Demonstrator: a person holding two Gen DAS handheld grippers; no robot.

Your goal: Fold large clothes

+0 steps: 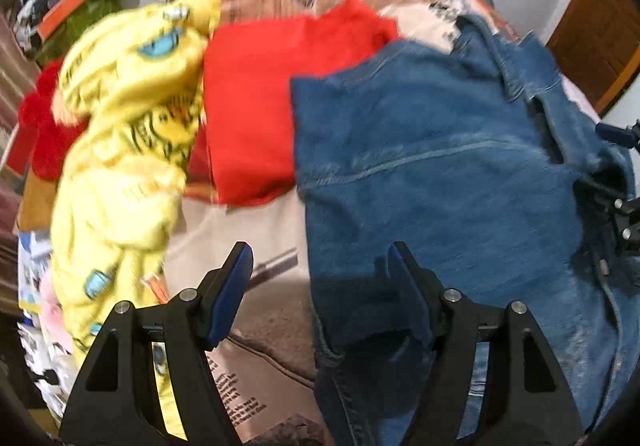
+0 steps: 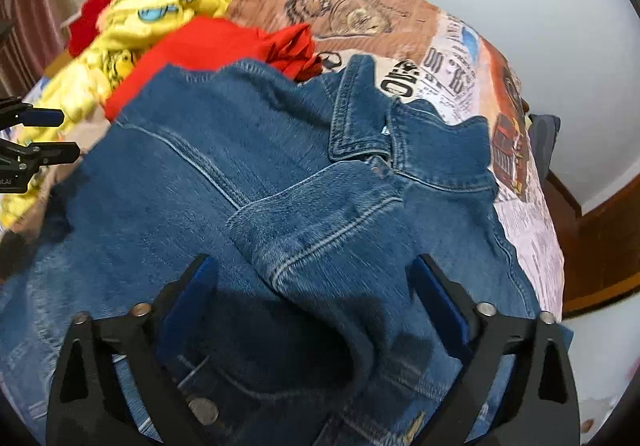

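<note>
A blue denim jacket [image 1: 440, 165] lies spread on the bed, collar toward the far end; the right wrist view shows it [image 2: 248, 173] with a sleeve folded over its middle. My left gripper [image 1: 320, 258] is open just above the jacket's left edge, one finger over the bedspread, one over denim. My right gripper [image 2: 312, 266] is open, jaws wide, hovering over the folded sleeve [image 2: 320, 230]. Neither holds anything. Each gripper shows at the edge of the other's view: the right gripper [image 1: 616, 173] and the left gripper [image 2: 36, 133].
A red garment [image 1: 256, 101] lies folded beside the jacket, a crumpled yellow printed garment [image 1: 128, 117] to its left. The patterned bedspread [image 2: 460, 57] covers the bed. A wooden door [image 1: 600, 37] stands at the right, clutter [image 1: 68, 5] at the back left.
</note>
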